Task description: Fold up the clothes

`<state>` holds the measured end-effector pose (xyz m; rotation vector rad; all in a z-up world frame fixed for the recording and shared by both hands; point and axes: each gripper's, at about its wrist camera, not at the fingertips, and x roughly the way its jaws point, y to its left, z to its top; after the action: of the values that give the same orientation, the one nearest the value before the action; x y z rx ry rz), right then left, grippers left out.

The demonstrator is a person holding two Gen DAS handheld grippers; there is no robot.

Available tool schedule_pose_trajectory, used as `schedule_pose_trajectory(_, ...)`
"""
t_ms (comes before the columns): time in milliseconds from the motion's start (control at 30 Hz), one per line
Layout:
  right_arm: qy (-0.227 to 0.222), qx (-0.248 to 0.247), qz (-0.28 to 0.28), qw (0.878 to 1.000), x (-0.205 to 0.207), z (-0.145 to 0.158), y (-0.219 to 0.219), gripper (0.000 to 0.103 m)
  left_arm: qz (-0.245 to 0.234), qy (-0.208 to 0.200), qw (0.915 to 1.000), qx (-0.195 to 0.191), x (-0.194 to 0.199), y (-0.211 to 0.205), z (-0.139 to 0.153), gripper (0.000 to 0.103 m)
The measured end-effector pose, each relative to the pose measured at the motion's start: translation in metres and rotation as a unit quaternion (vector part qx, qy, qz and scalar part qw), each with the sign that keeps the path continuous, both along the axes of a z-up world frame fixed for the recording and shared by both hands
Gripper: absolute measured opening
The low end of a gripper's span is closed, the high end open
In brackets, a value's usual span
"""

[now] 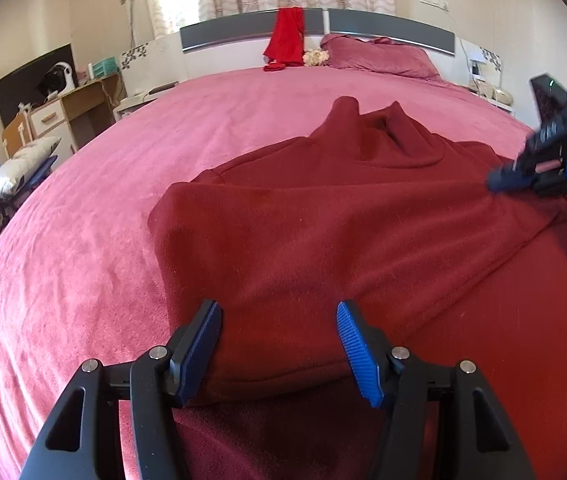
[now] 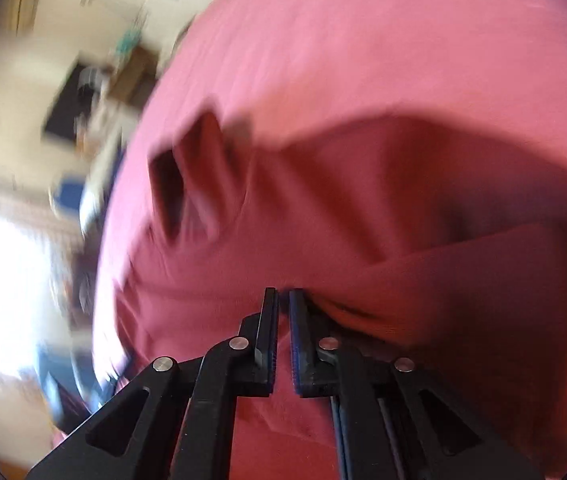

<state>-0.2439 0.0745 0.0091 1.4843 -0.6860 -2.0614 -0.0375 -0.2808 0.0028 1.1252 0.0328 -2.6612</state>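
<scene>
A dark red sweater (image 1: 323,232) lies on the pink bed cover (image 1: 83,240), collar away from me, its left side folded in to a straight edge. My left gripper (image 1: 277,306) hovers over the near hem, jaws wide apart, with the cloth below them untouched by the pads. My right gripper (image 1: 497,184), blurred, reaches in from the right onto the sweater's right shoulder. In the right wrist view the right gripper (image 2: 283,292) shows a narrow gap between its pads with nothing pinched. A raised fold of the sweater (image 2: 403,272) lies just right of its fingers.
A bright red garment (image 1: 285,36) hangs on the grey headboard, beside a pink pillow (image 1: 379,56). Left of the bed stand a desk (image 1: 79,100) and a blue chair holding a pillow (image 1: 15,168). A nightstand (image 1: 491,92) is at the far right.
</scene>
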Motion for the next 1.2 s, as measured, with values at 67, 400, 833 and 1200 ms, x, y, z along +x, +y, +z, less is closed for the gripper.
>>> schedule_pose_trajectory(67,0.013,-0.042,-0.013,0.999,0.017,0.018,0.034,0.022,0.005,0.000,1.0000,-0.002,0.001,0.002,0.002,0.062)
schedule_pose_trajectory(400,-0.044,-0.074,-0.257,0.963,0.132,0.032,0.318,0.081,0.020,0.040,0.9988,0.020,0.005,0.024,0.024,0.062)
schedule_pose_trajectory(833,-0.098,-0.151,-0.495,0.850,0.212,-0.024,0.479,0.064,0.037,0.012,0.9984,0.039,0.008,0.028,0.000,0.062)
schedule_pose_trajectory(1200,-0.062,-0.151,-0.526,0.835,0.191,-0.024,0.493,0.008,0.035,0.023,0.9981,0.045,0.016,0.027,-0.004,0.064)
